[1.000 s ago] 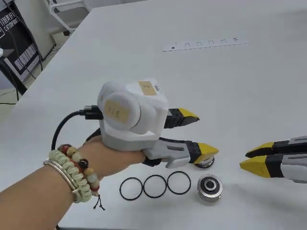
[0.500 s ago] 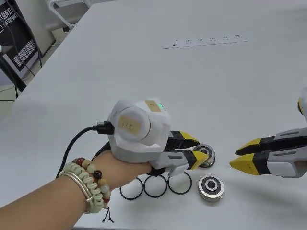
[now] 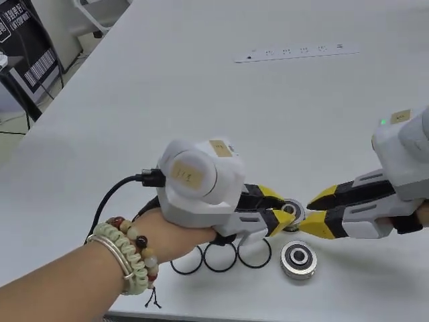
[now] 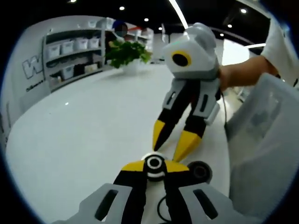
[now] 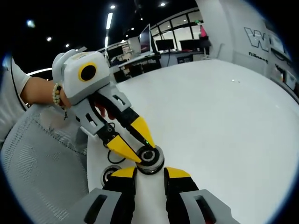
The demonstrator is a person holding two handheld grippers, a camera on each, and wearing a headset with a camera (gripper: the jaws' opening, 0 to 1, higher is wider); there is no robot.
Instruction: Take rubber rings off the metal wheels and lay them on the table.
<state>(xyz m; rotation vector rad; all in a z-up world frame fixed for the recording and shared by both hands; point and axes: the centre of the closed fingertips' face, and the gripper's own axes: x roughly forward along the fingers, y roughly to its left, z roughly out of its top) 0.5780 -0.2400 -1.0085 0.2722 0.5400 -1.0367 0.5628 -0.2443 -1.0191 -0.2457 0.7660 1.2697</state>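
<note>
Black rubber rings (image 3: 236,256), three in number, lay flat in a touching row close to the near edge of the white worktop (image 3: 201,100), partly covered by the left hand (image 3: 171,235), which wore beaded bracelets (image 3: 127,258) at the wrist. The left gripper (image 3: 280,208) extended rightward from that hand, just above the rings. Its yellow-tipped jaws were closed on a metal wheel (image 3: 293,212); in the left gripper view the tips sat against either side of this wheel. A second metal wheel (image 3: 298,259) lay flat on the worktop just beside the right end of the ring row, nearer the near edge than the gripped wheel and apart from both grippers. The right gripper (image 3: 310,213) entered from the right edge of the worktop, pointing left, with its jaws spread apart and their tips just beside the gripped wheel. In the right gripper view that wheel sat directly ahead of the parted tips; whether the tips touched it could not be told. A white power strip (image 3: 295,51) lay towards the far edge.
</note>
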